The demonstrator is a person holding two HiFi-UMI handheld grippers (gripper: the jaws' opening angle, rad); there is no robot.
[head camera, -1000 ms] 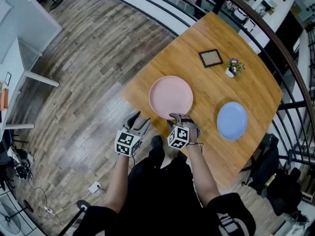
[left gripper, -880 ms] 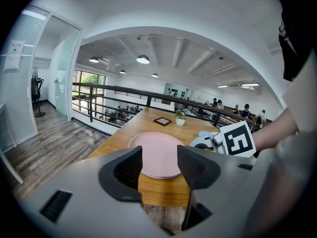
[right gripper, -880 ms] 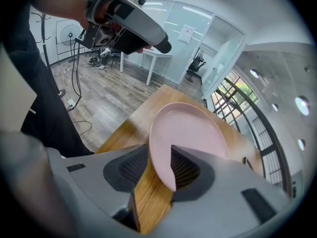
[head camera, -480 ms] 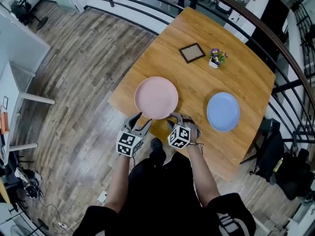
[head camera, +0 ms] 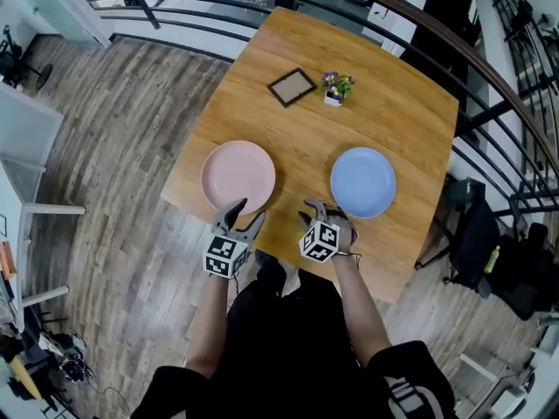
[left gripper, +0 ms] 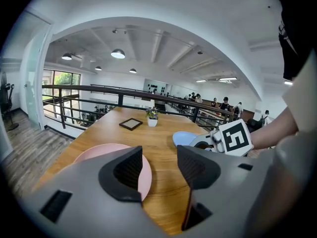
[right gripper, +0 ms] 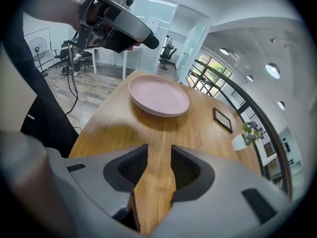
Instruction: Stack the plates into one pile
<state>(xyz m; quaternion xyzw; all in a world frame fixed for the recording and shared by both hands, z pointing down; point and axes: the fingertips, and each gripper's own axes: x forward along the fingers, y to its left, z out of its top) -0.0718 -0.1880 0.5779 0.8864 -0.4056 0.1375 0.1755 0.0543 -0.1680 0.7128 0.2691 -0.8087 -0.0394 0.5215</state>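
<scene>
My left gripper (head camera: 247, 213) and right gripper (head camera: 321, 209) hang over the near edge of the table (head camera: 301, 138), both with jaws apart and nothing between them. Just beyond the left one lies the pink plate (head camera: 238, 175). The blue plate (head camera: 362, 182) lies apart from it, beyond the right. Nothing is stacked yet, so all the work is left.

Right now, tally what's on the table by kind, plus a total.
Plates: 2 (pink plate, blue plate)
Picture frame: 1
Potted flower: 1
Total: 4
</scene>
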